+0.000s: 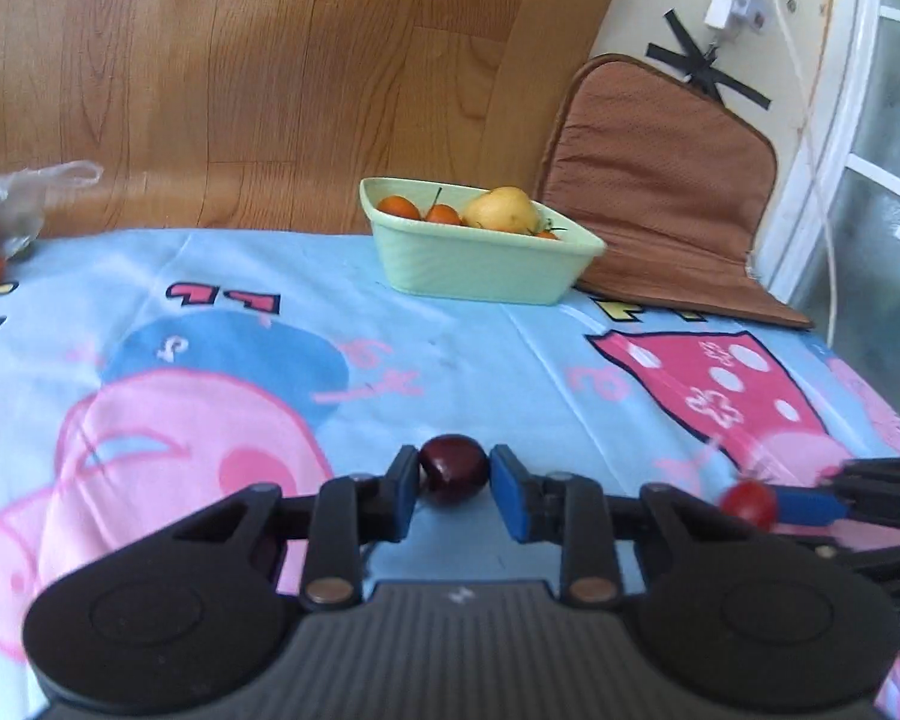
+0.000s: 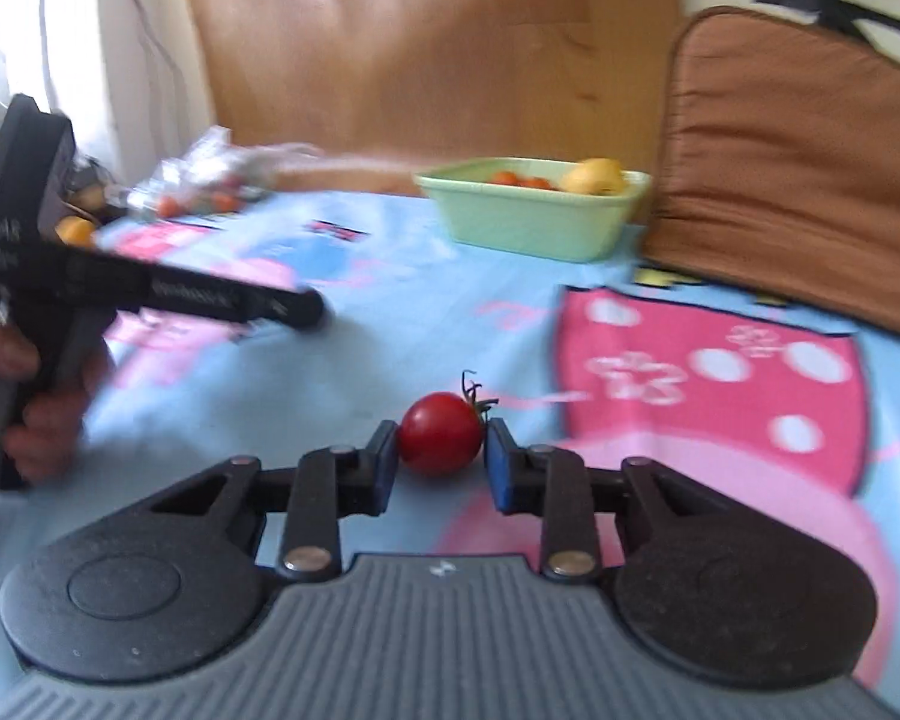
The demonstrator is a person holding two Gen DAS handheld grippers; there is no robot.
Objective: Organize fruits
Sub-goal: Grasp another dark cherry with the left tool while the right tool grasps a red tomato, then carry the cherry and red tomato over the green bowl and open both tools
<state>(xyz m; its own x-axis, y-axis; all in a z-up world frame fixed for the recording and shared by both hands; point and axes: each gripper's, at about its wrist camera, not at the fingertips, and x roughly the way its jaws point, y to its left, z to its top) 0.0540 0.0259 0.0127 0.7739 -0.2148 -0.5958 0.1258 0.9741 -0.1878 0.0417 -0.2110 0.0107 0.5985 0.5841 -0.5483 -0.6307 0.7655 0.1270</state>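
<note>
Left hand-held gripper (image 1: 455,477) pinching dark cherry (image 1: 453,476), right hand-held gripper (image 2: 441,449) pinching tomato (image 2: 439,433), stem up

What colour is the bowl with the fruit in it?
Pale green. The bowl shows best in the left wrist view.

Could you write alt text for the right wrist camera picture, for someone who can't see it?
A handheld gripper holds a small red cherry tomato between its two blue-padded fingers, above a blue cartoon tablecloth. Beyond it, a pale green tub holds orange and yellow fruit beside a brown cushion. At left, a hand grips a second black gripper.
</note>
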